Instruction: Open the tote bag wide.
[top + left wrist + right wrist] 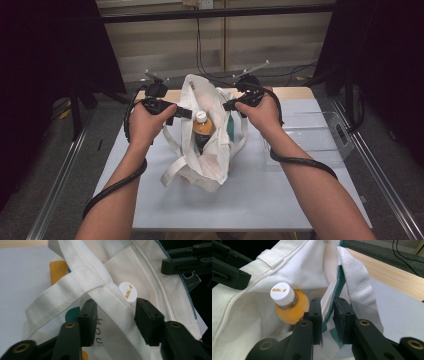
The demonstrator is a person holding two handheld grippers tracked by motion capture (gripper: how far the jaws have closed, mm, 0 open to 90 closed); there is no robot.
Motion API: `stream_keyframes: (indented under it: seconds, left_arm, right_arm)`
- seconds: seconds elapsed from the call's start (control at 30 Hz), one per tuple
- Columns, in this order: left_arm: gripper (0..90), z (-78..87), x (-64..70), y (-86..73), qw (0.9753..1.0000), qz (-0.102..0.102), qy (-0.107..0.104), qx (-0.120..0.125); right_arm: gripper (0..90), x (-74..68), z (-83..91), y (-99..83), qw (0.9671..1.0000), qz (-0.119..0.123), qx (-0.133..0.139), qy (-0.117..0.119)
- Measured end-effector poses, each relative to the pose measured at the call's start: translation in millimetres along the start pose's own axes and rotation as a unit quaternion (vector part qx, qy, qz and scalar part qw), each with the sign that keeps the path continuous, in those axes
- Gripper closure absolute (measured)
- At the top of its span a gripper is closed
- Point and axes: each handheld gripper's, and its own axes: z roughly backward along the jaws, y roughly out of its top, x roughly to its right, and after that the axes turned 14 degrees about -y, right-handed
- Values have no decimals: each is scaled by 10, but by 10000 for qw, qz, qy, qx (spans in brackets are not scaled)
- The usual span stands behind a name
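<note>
A white tote bag (212, 160) stands in the middle of the table with its mouth spread between the two grippers. Inside it is an upright bottle of orange drink (201, 127) with a white cap. My left gripper (182, 112) is at the bag's left rim. In the left gripper view the jaws of the left gripper (115, 307) stand apart astride the bag's hem (112, 293), with the bottle cap (128, 290) just behind. My right gripper (227, 106) holds the right rim. In the right gripper view the right gripper (327, 305) is shut on the bag's edge, beside the bottle (289, 306).
A clear plastic container (315, 135) sits on the right side of the pale table cover (150, 200). A wooden table edge (295, 92) runs along the back. Metal rails flank the table. The bag's handles (172, 172) hang down its front.
</note>
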Motion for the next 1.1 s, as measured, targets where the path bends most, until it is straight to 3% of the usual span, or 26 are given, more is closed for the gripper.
stream_keyframes:
  seconds: [0.07,0.17,0.23,0.3,0.4,0.67,0.87,0.97,1.1]
  left_arm:
    - [665,-6,17,7,9999,53,-73,72]
    - [765,15,15,19,10000,-13,3,-12]
    - [799,32,11,24,9996,-105,238,-110]
    - [824,47,-26,15,9997,-71,227,-105]
    - [841,75,-100,-9,9998,69,179,-3]
    - [844,92,-247,-62,9994,99,318,101]
    - [845,73,-289,-69,9992,47,358,143]
    - [846,50,-290,-63,9988,118,384,263]
    - [846,54,-339,-60,9991,83,394,146]
  right_arm:
    - [779,-1,-3,1,10000,24,-11,-8]
    - [798,15,-6,-5,10000,43,-42,-23]
    - [827,33,-7,-22,9998,127,-98,-123]
    - [838,57,-21,-50,9997,170,-113,-156]
    - [844,103,-33,-88,9998,61,-127,-115]
    - [844,203,-77,-160,9998,-89,-153,-81]
    - [844,243,-121,-215,9997,-168,-149,-106]
    - [844,260,-140,-233,9996,-218,-161,-97]
    - [843,281,-159,-247,9995,-229,-174,-86]
